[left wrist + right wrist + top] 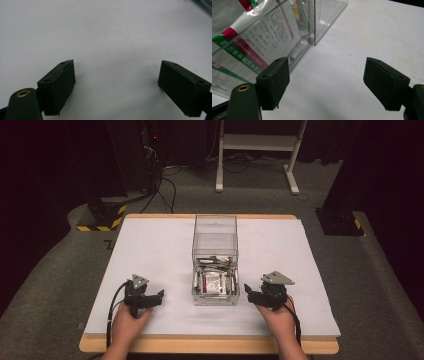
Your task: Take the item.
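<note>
A clear plastic box [215, 257] stands in the middle of the white table top [150, 250], holding several white packets [214, 281] with red and green print. My left gripper [159, 296] rests low on the table to the box's left, open and empty. In the left gripper view its jaws stand wide apart over bare white surface, left gripper [116, 82]. My right gripper [248, 292] sits just right of the box's near corner, open and empty. The right gripper view shows the box wall [287, 27] and a printed packet [249, 45] close beside the left jaw, right gripper [325, 82].
The table's wooden front edge [210, 345] runs just under both hands. Beyond the table lie grey carpet, a white stand's legs [255, 165], black cables [165, 185] and a yellow-black striped base [102, 217]. Open white surface lies left and right of the box.
</note>
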